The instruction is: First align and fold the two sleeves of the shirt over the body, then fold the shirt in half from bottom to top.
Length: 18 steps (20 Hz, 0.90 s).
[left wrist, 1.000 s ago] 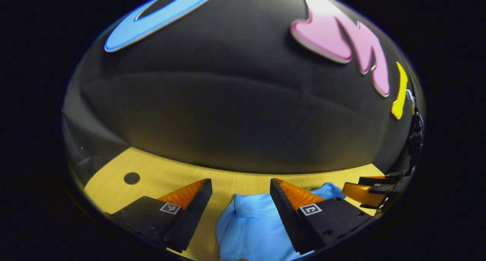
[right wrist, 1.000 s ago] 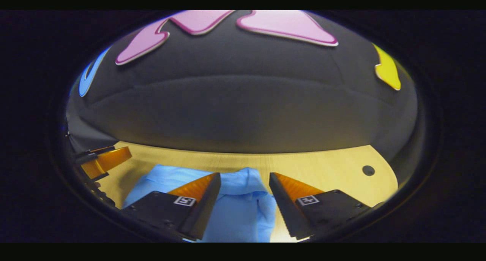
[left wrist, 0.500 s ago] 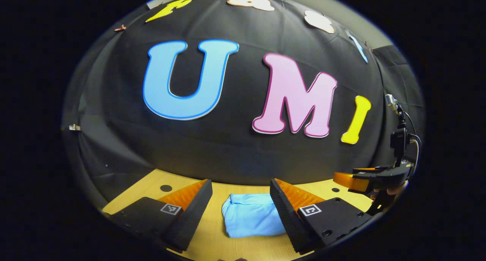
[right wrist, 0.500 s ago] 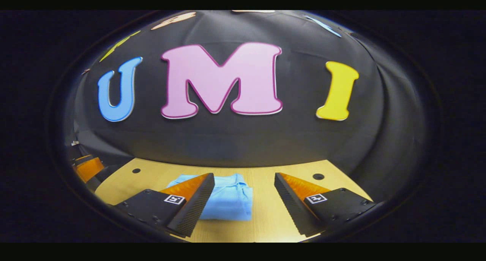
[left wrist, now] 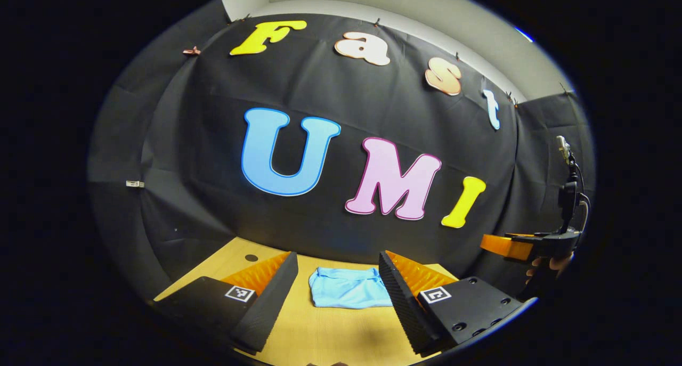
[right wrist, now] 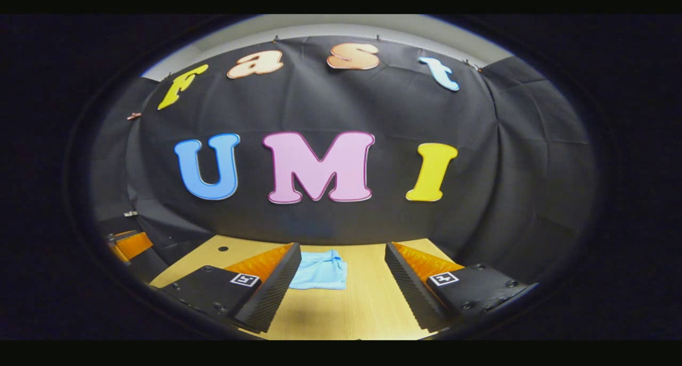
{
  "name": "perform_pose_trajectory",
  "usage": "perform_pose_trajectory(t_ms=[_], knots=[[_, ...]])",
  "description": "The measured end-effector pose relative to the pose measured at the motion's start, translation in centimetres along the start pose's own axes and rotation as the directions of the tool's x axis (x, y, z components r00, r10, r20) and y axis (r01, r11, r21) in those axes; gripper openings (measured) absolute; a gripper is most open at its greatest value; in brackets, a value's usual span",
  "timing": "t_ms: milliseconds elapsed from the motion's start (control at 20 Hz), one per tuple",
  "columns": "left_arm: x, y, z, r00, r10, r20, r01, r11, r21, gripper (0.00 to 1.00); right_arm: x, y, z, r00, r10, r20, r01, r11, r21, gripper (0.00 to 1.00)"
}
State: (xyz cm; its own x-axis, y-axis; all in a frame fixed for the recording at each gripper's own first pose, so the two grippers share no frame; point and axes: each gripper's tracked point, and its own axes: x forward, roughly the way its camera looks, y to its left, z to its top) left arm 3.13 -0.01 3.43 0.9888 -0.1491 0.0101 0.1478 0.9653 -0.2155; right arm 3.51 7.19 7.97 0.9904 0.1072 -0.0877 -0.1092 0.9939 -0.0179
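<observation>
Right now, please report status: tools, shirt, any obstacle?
Both tools open, left, right, holding nothing. Shirt folded on table, untouched. No obstacle seen.

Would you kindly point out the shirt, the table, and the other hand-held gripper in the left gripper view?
shirt (left wrist: 346, 294): left gripper view, middle of folded cloth.
table (left wrist: 325, 334): left gripper view, bare wood.
right hand-held gripper (left wrist: 495, 246): left gripper view, its fingertips.
</observation>
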Motion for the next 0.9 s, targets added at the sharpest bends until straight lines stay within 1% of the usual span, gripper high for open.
perform_pose_trajectory(t_ms=[150, 250, 350, 450, 500, 600, 700, 900], knots=[[-3.8, 0.0, 0.9, 1.0, 0.002, -0.002, -0.002, 1.0, 0.02, 0.97, -4.2, 1.0, 2.1, 0.999, 0.031, 0.019, -0.031, 0.999, 0.027, 0.99], [-6.1, -0.5, 1.9, 1.0, 0.0, 0.02, -0.001, 0.999, 0.04, 0.97, -6.9, 1.3, 3.0, 0.998, 0.037, 0.042, -0.037, 0.999, 0.004, 0.99], [-8.0, -0.9, 2.8, 0.999, 0.011, 0.046, -0.014, 0.998, 0.055, 0.97, -9.0, 1.3, 2.9, 0.998, 0.032, 0.05, -0.031, 0.999, -0.023, 0.99], [-9.3, -1.7, 2.6, 0.999, 0.019, 0.051, -0.022, 0.999, 0.05, 0.97, -10.9, 1.7, 1.7, 0.999, 0.042, 0.029, -0.041, 0.999, -0.025, 0.99], [-10.0, -2.1, 2.5, 0.998, 0.025, 0.053, -0.027, 0.998, 0.053, 0.97, -11.7, 1.6, 0.9, 0.999, 0.041, 0.013, -0.04, 0.998, -0.046, 0.99], [-10.8, -2.8, 2.0, 0.998, 0.032, 0.058, -0.036, 0.996, 0.079, 0.97, -12.6, 2.0, -0.2, 0.999, 0.05, -0.009, -0.051, 0.995, -0.092, 0.99], [-11.4, -3.8, 1.6, 0.998, 0.028, 0.062, -0.035, 0.993, 0.11, 0.97, -13.2, 2.9, -1.3, 0.997, 0.073, -0.031, -0.075, 0.993, -0.088, 0.99], [-12.1, -5.3, 0.3, 0.999, -0.013, 0.039, 0.009, 0.993, 0.117, 0.97, -14.5, 4.5, -3.1, 0.992, 0.105, -0.071, -0.11, 0.992, -0.068, 0.98]])
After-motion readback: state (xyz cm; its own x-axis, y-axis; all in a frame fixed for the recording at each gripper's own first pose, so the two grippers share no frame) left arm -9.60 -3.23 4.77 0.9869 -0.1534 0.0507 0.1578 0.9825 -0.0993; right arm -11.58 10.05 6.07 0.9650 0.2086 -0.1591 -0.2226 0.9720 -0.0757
